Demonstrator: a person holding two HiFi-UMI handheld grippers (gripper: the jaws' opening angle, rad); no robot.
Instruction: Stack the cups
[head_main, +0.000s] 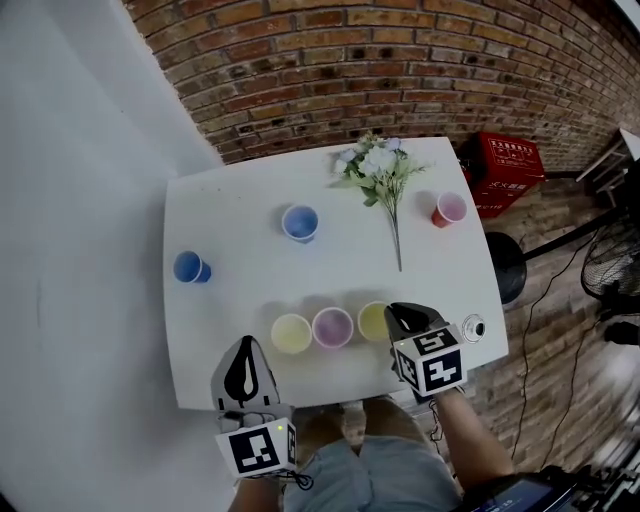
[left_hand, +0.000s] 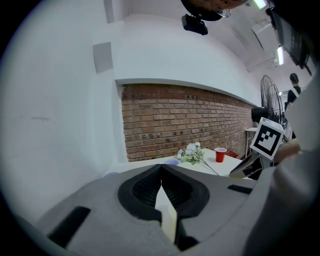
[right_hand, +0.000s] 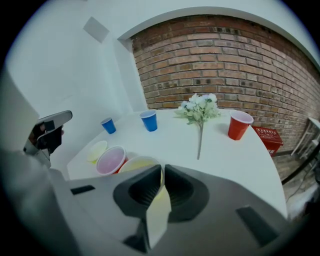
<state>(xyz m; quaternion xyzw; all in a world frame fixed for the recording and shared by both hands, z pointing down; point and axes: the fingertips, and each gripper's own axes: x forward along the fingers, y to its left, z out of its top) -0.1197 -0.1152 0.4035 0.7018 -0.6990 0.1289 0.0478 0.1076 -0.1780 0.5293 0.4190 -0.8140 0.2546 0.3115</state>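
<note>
The right claw (right_hand: 162, 172) is nearly shut, its jaws pinching the near wall of a yellow cup (right_hand: 134, 163). That cup stands on the white table (head_main: 240, 230) at the right end of a row, just beside a pink cup (right_hand: 111, 160) and a second yellow cup (right_hand: 96, 150). The left claw (left_hand: 161, 169) is closed on nothing, tips touching, over the table's near edge.

On the white tabletop (head_main: 240, 230), a yellow cup (head_main: 291, 333), a pink cup (head_main: 332, 327) and a second yellow cup (head_main: 373, 321) stand in a row near the front edge. The right tool (head_main: 400, 316) meets the second yellow cup's rim, and the left tool (head_main: 244, 355) sits over the front edge. Farther back are a middle blue cup (head_main: 300, 222), a left blue cup (head_main: 189, 267), a red cup (head_main: 449, 209) and flowers (head_main: 380, 168).
</note>
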